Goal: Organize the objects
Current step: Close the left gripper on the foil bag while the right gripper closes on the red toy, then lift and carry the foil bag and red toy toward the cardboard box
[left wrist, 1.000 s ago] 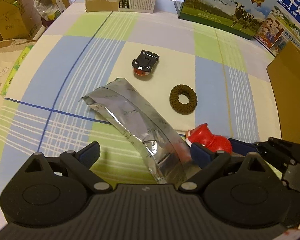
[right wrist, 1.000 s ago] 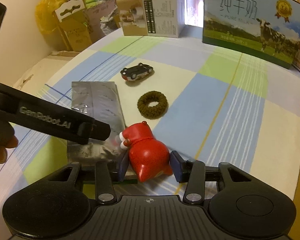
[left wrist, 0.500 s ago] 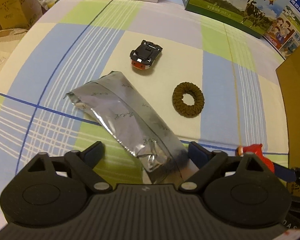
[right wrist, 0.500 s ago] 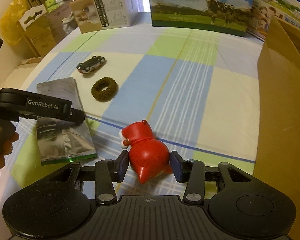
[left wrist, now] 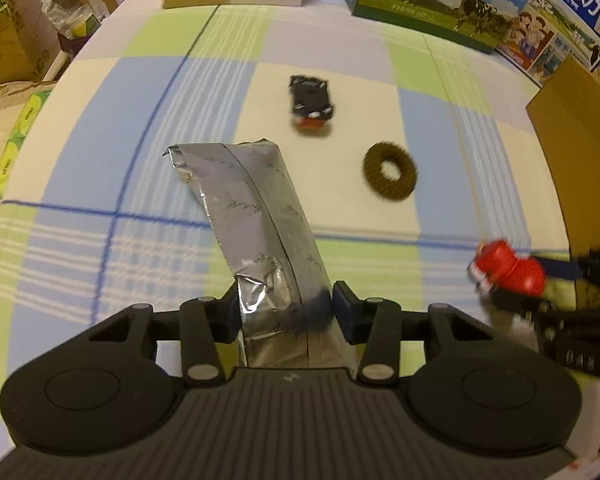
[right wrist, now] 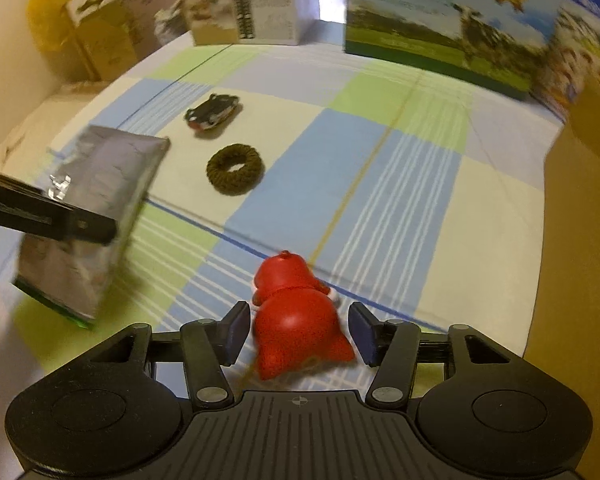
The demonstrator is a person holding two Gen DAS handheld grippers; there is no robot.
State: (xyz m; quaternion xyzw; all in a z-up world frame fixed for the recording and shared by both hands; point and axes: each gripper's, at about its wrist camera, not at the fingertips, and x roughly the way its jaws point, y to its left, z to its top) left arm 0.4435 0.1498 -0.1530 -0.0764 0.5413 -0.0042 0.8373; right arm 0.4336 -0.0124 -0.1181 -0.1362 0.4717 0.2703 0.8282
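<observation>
The left hand-held gripper [left wrist: 285,307] pinches the near end of a shiny silver bag [left wrist: 256,216], which is tilted up off the checked surface [left wrist: 100,140]. Past the bag lie a small black toy car [left wrist: 311,101] and a brown fuzzy ring [left wrist: 390,176], a little apart. To the right, the right hand-held gripper [right wrist: 297,333] pinches a red toy [right wrist: 296,318]. A brown cardboard box [right wrist: 580,240] stands at the far right.

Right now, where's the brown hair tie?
The brown hair tie lies flat on the checked cloth, just nearer than the toy car and right of the silver pouch, free of both grippers.
</observation>
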